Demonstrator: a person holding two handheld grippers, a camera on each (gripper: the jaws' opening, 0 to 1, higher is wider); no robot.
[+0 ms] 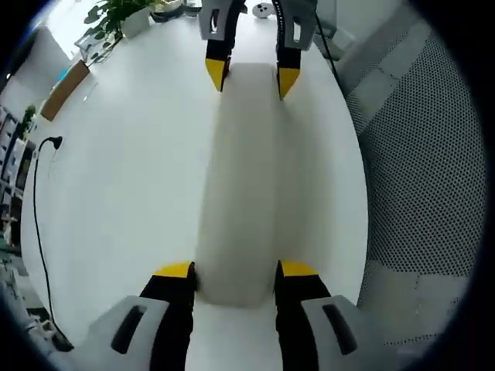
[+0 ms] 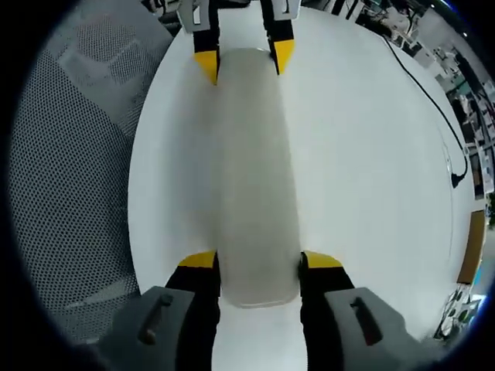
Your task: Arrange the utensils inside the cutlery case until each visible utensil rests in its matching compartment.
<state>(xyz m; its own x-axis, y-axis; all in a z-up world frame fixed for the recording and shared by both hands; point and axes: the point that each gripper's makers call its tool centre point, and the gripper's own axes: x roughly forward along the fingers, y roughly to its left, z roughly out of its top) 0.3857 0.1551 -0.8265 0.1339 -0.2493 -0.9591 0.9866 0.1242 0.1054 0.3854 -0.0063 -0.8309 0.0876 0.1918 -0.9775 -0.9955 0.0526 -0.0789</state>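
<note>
- The cutlery case lay lengthwise on the table, running from 6 to 12 o'clock in the left gripper view.
- The left gripper straddled its near end; the right gripper straddled its far end.
- A cable trailed at 9 o'clock.
- A potted plant stood at 11 o'clock.
- A mesh chair stood beside the table at 3 o'clock.

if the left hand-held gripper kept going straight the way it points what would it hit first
Its jaws already straddle the near end of the long white case, so pushing the left hand-held gripper on would likely shove or slide along it. Past the far end waits the right hand-held gripper.
</note>
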